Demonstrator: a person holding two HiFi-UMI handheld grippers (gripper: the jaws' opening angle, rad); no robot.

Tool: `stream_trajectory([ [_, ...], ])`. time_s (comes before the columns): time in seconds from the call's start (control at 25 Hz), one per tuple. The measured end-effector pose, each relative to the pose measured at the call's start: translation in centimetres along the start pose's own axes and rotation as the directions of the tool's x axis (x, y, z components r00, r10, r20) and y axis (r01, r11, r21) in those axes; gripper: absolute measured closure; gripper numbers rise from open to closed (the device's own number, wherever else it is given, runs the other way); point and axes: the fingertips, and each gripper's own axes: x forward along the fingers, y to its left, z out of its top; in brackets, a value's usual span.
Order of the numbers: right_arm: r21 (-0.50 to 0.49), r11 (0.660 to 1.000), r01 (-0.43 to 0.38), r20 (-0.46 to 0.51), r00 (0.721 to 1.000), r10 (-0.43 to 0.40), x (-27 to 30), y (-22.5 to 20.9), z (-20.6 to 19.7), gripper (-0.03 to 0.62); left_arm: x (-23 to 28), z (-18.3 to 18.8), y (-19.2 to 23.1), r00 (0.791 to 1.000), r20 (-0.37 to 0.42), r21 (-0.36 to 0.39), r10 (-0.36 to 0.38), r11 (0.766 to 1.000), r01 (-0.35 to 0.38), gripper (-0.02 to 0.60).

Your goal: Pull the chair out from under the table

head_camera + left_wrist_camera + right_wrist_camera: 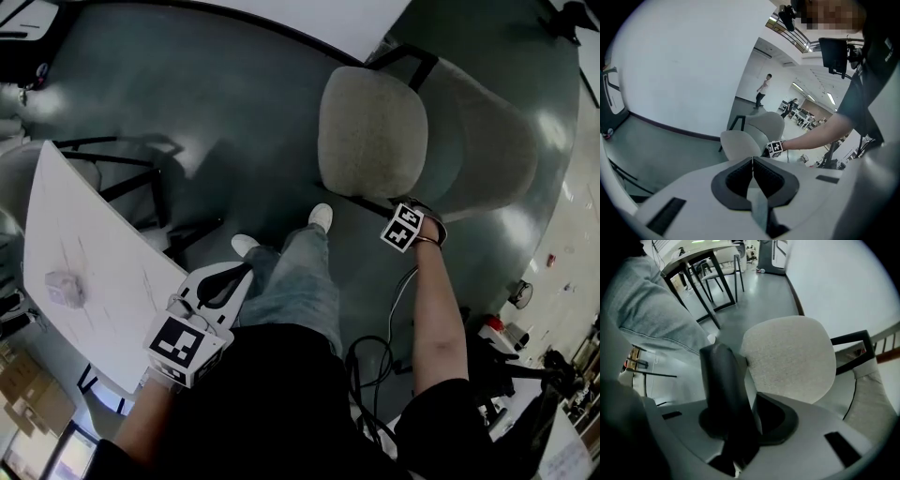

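The beige padded chair (375, 131) stands on the grey floor, its seat (487, 150) toward the right, just off the edge of the white table (328, 19) at the top. My right gripper (405, 220) points down at the lower rim of the backrest (787, 357). In the right gripper view (740, 357) one dark finger (722, 380) lies against the backrest's edge and the other is hidden behind it, so it is shut on the backrest. My left gripper (239, 274) hangs near the person's knee, shut and empty (752, 161). The chair (750, 133) shows beyond its jaws.
A second white table (84, 262) with black legs is close on the left, a small grey object (64, 286) on it. The person's legs and white shoes (319, 217) stand just left of the chair. Cables (375, 375) lie on the floor. People (762, 90) stand far off.
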Motion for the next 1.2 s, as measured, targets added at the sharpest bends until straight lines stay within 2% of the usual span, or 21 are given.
stream_trajectory([
  [0.12, 0.106, 0.994, 0.003, 0.005, 1.0, -0.004, -0.2, 0.3, -2.4, 0.497, 0.9, 0.5, -0.6, 1.0, -0.016, 0.015, -0.013, 1.0, 0.013, 0.574],
  [0.28, 0.242, 0.97, 0.004, 0.007, 1.0, -0.006, -0.2, 1.3, -5.0, 0.497, 1.7, 0.8, -1.2, 0.999, -0.035, 0.024, -0.033, 0.999, 0.034, 0.574],
  [0.6, 0.473, 0.881, 0.015, 0.01, 1.0, -0.022, -0.3, 4.0, -10.6, 0.497, 3.2, 0.9, -2.8, 0.995, -0.054, 0.065, -0.084, 0.994, 0.088, 0.574],
  [0.88, 0.607, 0.795, 0.006, 0.017, 1.0, -0.021, -0.3, 7.6, -14.8, 0.496, 3.9, 0.8, -3.5, 0.992, -0.072, 0.082, -0.105, 0.99, 0.111, 0.574],
  [1.2, 0.708, 0.706, 0.008, 0.002, 1.0, -0.014, -0.2, 11.7, -18.8, 0.494, 4.0, 0.7, -3.5, 0.992, -0.076, 0.089, -0.104, 0.99, 0.11, 0.574],
])
